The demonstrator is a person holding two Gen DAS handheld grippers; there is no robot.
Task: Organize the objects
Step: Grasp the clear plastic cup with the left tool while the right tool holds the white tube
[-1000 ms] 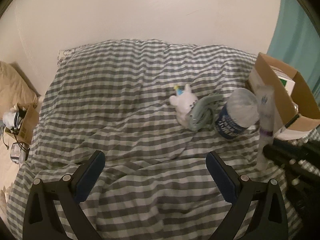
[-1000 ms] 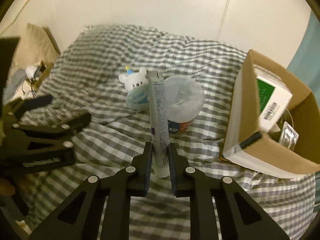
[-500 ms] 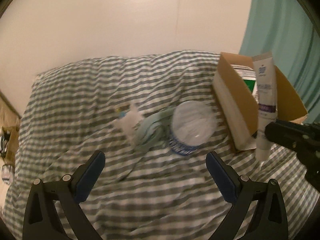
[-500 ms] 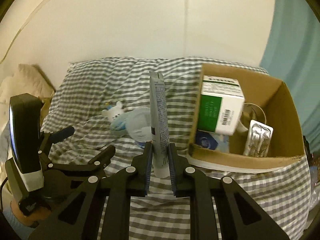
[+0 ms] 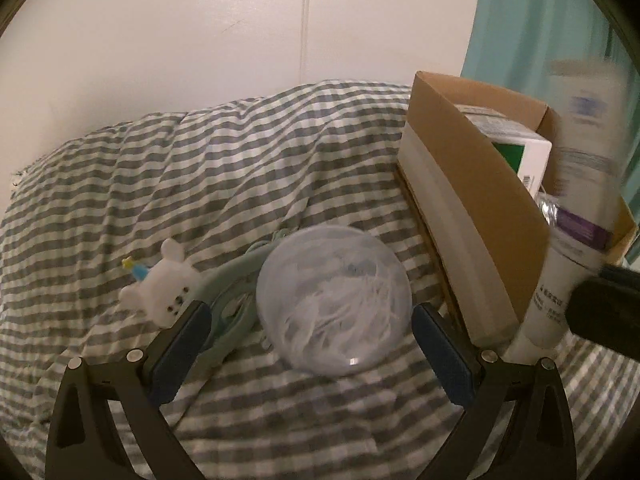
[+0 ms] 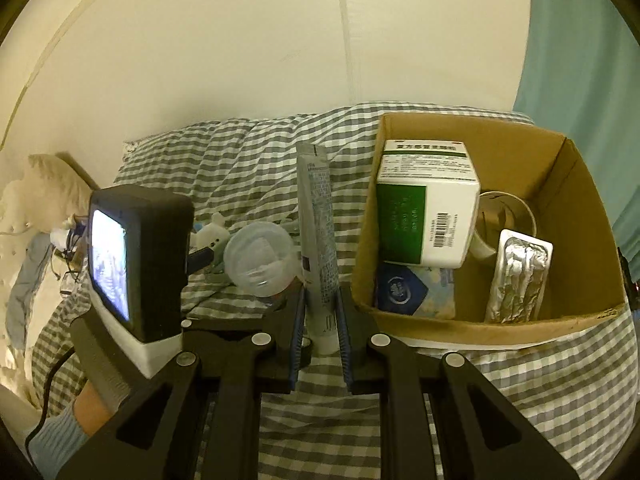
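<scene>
Right wrist view shows the right gripper (image 6: 320,336) at lower centre of the frame, its two blue-padded fingers closed tight on the lower end of a grey tube (image 6: 318,236) that stands upright between them, cap end down. Just right of the tube sits an open cardboard box (image 6: 576,216) on the checked bed cover (image 6: 248,152). Inside the box a green and white carton (image 6: 428,216) leans at the left, a blue packet (image 6: 404,288) lies under it, a foil blister pack (image 6: 520,276) stands tilted at the right, and a pale round cup (image 6: 508,216) shows behind it. Left of the tube a clear plastic tub (image 6: 258,260) lies on the cover, with a small white toy (image 6: 214,232) beyond it.

In the left wrist view the left gripper (image 5: 308,354) is at the bottom of the frame, its fingers spread wide and holding nothing; the tub (image 5: 334,300) lies between and just beyond the fingertips. The toy (image 5: 162,286) lies to the tub's left, beside a pale green strap (image 5: 230,304) that runs under the left finger. At the right edge of the frame the tube (image 5: 576,200) appears blurred, beside the near corner of the box (image 5: 480,184). A teal curtain (image 5: 520,20) hangs at the upper right.
</scene>
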